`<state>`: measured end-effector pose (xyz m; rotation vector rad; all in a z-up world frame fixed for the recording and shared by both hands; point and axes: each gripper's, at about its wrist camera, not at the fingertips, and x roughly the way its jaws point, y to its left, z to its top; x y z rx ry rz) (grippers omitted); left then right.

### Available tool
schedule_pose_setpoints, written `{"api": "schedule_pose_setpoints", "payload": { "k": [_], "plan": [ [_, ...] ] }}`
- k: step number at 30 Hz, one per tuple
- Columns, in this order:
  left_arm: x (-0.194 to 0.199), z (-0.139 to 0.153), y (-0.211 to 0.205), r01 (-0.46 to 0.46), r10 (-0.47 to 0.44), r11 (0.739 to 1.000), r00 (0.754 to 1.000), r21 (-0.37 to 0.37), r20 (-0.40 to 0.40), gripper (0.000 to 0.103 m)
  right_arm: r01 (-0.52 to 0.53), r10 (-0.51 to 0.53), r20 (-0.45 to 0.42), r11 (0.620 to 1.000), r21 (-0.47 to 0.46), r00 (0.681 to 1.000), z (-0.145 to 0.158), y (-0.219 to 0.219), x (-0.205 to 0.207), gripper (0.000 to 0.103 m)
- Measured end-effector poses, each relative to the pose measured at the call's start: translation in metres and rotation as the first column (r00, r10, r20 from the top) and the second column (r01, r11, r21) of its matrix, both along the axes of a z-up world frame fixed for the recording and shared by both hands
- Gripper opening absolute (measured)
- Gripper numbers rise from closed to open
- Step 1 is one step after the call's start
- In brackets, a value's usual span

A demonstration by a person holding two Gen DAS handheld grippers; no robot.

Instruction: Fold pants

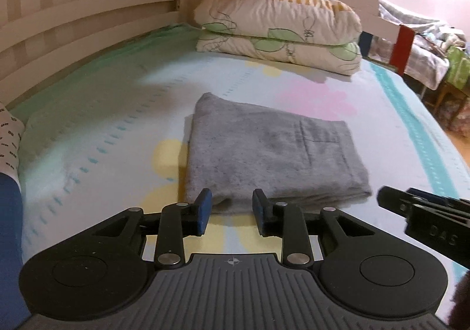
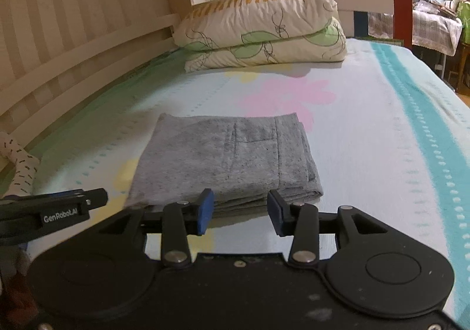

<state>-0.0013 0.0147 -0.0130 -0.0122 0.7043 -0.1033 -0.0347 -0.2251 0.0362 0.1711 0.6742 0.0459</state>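
Pants [image 1: 264, 150]: soft, light grey knit, folded in limp layers; pinch the stacked near edge; left gripper [image 1: 232, 211] and right gripper [image 2: 241, 211] both gape empty

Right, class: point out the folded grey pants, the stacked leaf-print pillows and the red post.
Folded grey pants [image 1: 264, 153], left wrist view: top face, centre.
Stacked leaf-print pillows [image 2: 258, 24], right wrist view: upper pillow's front.
Red post [image 1: 402, 46], left wrist view: mid-shaft.
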Motion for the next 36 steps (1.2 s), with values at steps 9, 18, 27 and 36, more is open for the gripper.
{"api": "schedule_pose_setpoints", "payload": {
  "k": [9,18,27,36],
  "plan": [
    [-0.011,0.002,-0.004,0.002,-0.001,1.0,0.999,0.01,-0.039,0.029,-0.012,0.013,0.025,1.0,-0.004,1.0,0.014,0.008,-0.012,0.046],
    [-0.012,0.002,-0.007,0.0,0.001,1.0,0.998,0.018,-0.058,0.03,-0.036,0.037,0.023,0.999,-0.034,0.999,0.016,0.013,-0.019,0.047],
    [-0.014,0.001,-0.011,0.017,-0.016,1.0,0.998,0.018,-0.068,0.03,-0.034,0.035,0.015,0.999,-0.023,0.999,0.016,0.012,-0.019,0.048],
    [-0.014,0.001,-0.012,0.019,-0.017,1.0,0.998,0.024,-0.067,0.03,-0.032,0.032,0.003,0.999,-0.016,0.999,0.014,0.013,-0.019,0.048]
  ]
}}
